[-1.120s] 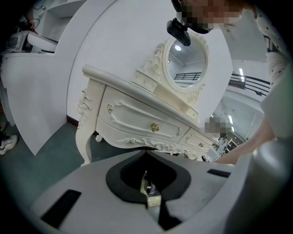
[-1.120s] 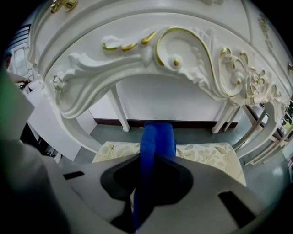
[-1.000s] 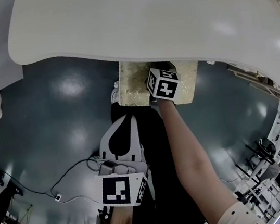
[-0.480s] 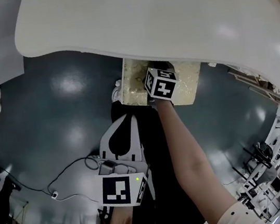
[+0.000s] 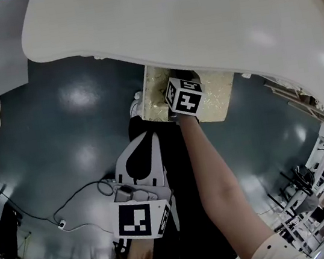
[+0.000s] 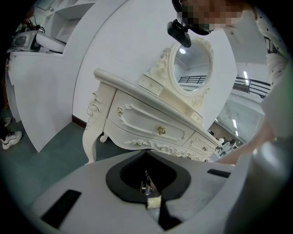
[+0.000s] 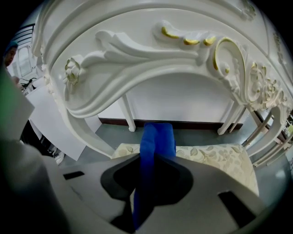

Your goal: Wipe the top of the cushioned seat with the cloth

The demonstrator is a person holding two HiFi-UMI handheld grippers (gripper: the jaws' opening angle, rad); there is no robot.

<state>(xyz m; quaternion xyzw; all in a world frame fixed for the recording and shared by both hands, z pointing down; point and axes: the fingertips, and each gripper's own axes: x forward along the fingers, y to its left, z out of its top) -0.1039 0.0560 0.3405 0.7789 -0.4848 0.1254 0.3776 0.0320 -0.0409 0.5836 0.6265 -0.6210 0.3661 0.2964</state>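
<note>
the blue cloth (image 7: 156, 137) is clamped in the right tongs (image 7: 153, 160) over the cushioned seat (image 7: 219, 157), below the desk (image 7: 137, 68). being soft and limp, it is judged best gripped at a bunched fold. the left tongs (image 6: 147, 192) are closed on nothing.

Cream floral cushioned seat (image 5: 215, 98): partly under the glossy white desk's (image 5: 163, 22) front edge.
Right gripper (image 5: 182, 95): over the seat.
Left gripper (image 5: 141, 159): well apart from the seat.
</note>
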